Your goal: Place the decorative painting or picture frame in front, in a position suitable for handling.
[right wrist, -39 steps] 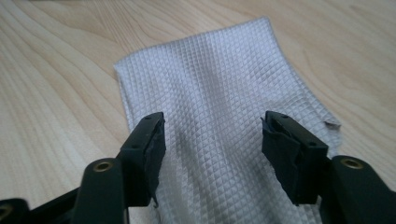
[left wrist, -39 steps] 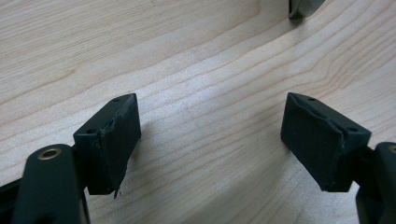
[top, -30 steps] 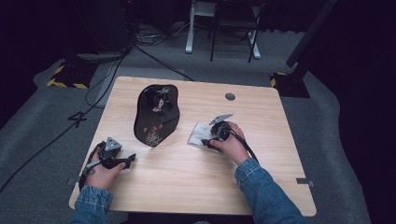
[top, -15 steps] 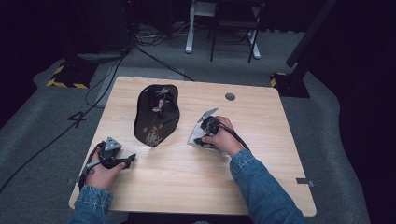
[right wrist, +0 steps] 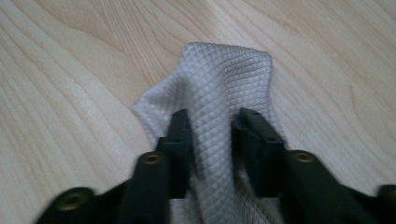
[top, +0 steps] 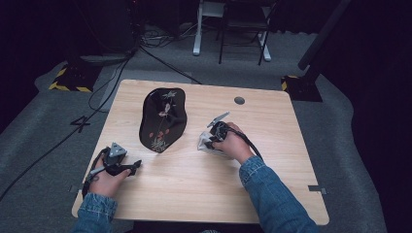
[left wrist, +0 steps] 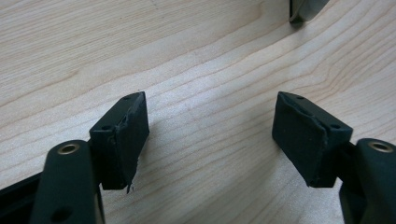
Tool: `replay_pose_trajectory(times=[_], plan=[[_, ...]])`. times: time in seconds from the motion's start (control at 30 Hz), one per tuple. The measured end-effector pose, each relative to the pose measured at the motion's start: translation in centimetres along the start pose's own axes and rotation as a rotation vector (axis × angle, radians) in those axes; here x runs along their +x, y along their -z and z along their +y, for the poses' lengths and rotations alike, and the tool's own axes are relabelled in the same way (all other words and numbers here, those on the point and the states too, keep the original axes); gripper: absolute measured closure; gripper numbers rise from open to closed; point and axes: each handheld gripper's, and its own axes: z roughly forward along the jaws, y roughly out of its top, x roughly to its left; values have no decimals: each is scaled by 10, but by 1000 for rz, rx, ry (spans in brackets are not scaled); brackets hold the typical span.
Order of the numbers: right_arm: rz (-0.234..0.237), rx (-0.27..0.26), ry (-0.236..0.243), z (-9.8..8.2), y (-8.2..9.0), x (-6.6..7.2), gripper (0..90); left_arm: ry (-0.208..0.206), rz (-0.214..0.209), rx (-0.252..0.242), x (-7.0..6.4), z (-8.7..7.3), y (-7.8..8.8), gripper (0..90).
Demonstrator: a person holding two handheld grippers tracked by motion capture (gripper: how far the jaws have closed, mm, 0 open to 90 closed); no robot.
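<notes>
Worktop is light wood, seen from the high view with both forearms in denim sleeves coming in from the near edge. Left gripper rests low on the near left part of the worktop, well apart from the other things; in the left gripper view its jaws stand wide apart over bare wood, nothing between them. Right gripper sits near the worktop's middle, just right of the tray, a dark lacquered piece with a floral pattern. High view gives the cloth as a small pale patch under the right hand; the right gripper view resolves it: a grey waffle-weave cloth bunched into a ridge and pinched between the two jaws, its far end lying on the wood. Tray and cloth are near, touching or not I cannot tell.
</notes>
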Motion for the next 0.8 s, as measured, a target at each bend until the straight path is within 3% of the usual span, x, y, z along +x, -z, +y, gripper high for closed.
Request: replay_pose_trajectory(times=[0.1, 0.17, 0.27, 0.3, 0.33, 0.53, 0.63, 0.67, 0.8], plan=[[-16, -26, -8, -5, 2, 3, 808, 33, -10, -3, 1, 0, 4, 355], [-23, -56, -12, -11, 4, 4, 819, 68, -27, -31, 3, 2, 8, 365], [-27, -122, -31, -19, 14, 5, 824, 82, -44, -64, 5, 6, 14, 369], [-27, -122, -31, -19, 14, 5, 824, 82, -44, -64, 5, 6, 14, 368], [-27, -180, -37, -24, 25, 5, 825, 95, -69, -94, 5, 9, 20, 368], [-1, -306, -84, -38, 65, 5, 825, 87, -97, -148, 0, 23, 36, 364], [3, -341, -89, -44, 79, 7, 825, 79, -107, -157, -1, 29, 40, 359], [16, -390, -106, -53, 92, 9, 825, 76, -114, -163, -1, 32, 41, 357], [25, -456, -126, -65, 108, 12, 825, 71, -137, -181, -3, 40, 43, 355]])
